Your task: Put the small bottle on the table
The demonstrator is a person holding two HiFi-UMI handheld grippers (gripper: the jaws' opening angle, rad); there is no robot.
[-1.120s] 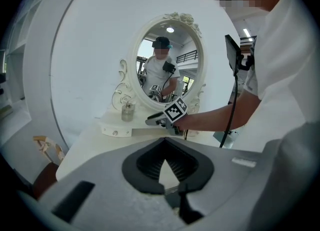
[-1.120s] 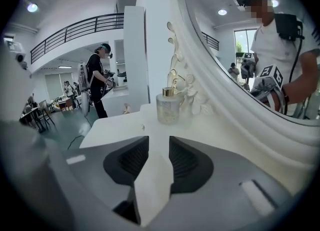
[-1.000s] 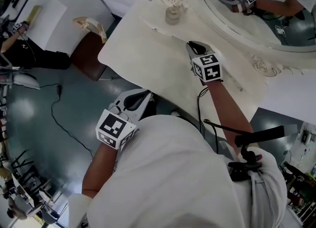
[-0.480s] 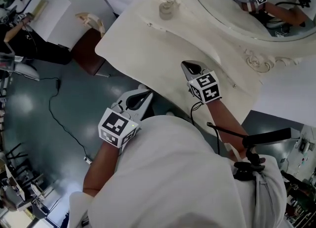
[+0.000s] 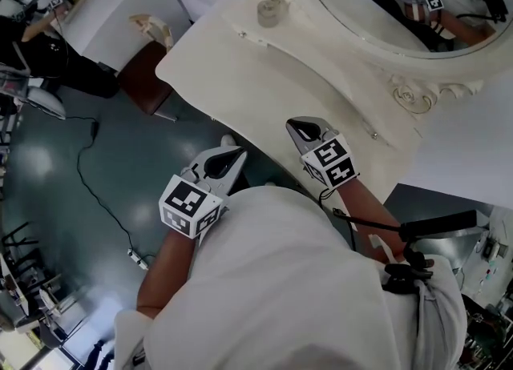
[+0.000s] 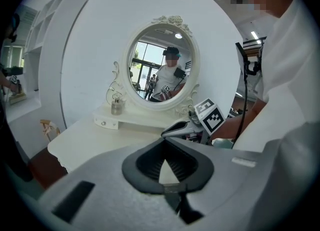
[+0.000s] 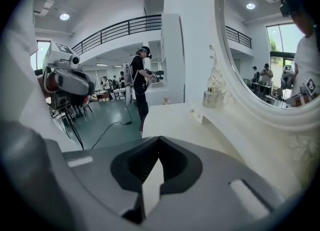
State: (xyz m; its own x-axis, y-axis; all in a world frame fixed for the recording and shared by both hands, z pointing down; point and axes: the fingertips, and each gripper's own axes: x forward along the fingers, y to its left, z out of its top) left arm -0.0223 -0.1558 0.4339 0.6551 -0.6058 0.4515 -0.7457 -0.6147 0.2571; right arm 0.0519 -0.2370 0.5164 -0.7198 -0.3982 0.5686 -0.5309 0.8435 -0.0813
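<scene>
A small bottle [image 5: 268, 12] stands on the far left of the white bench [image 5: 232, 72], beside an oval mirror [image 5: 361, 0]. The left tongs [image 5: 231, 154] and right tongs [image 5: 298, 125], both pressed together and empty, hover by the near edge.

table [image 5: 240, 72] cream-white | small bottle [image 5: 269, 13] on it clear glass | mirror frame [image 5: 405, 60] above it white, scrolled | stool [image 5: 148, 84] left of it red-brown | floor [image 5: 48, 200] beside it dark teal | left gripper [image 5: 237, 153] grey, cube black-and-white squares
</scene>
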